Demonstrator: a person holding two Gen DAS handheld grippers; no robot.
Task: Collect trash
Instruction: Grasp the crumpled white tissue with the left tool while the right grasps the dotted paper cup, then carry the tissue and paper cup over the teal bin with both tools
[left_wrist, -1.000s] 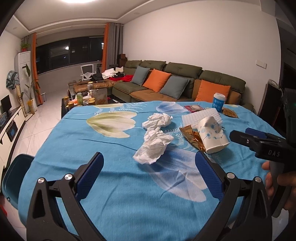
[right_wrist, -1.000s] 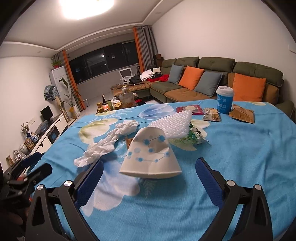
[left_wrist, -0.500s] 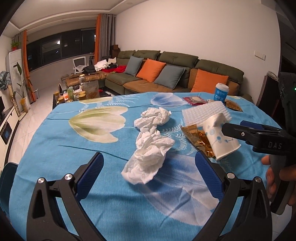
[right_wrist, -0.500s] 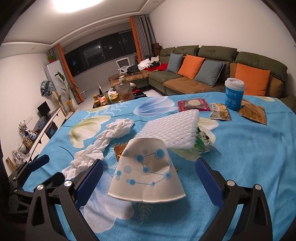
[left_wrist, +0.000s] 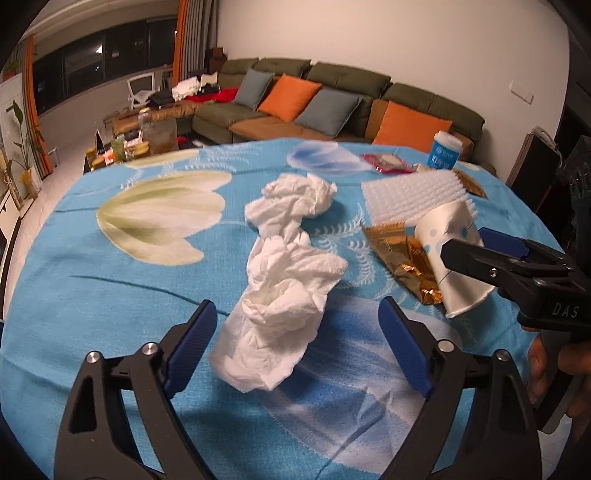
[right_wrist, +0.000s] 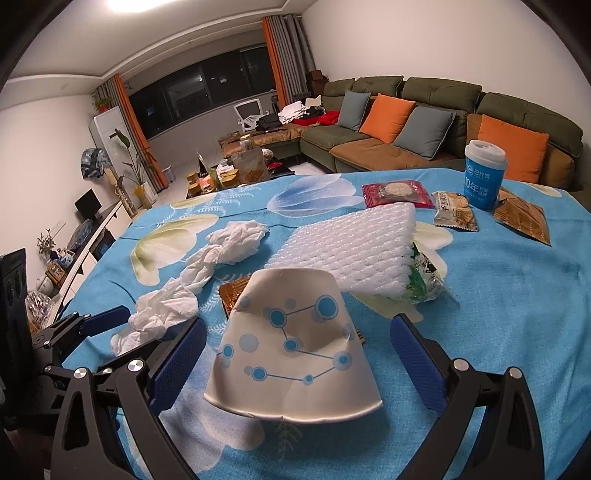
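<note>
Both grippers have closed in on the table's (left_wrist: 92, 266) trash; from the left wrist, the left gripper (left_wrist: 295, 347) gapes released around the near end of the crumpled tissue (left_wrist: 284, 295). From the right wrist, the right gripper (right_wrist: 297, 363) stands released astride the crushed cup (right_wrist: 291, 347), just right of the tissue (right_wrist: 173, 306).
</note>
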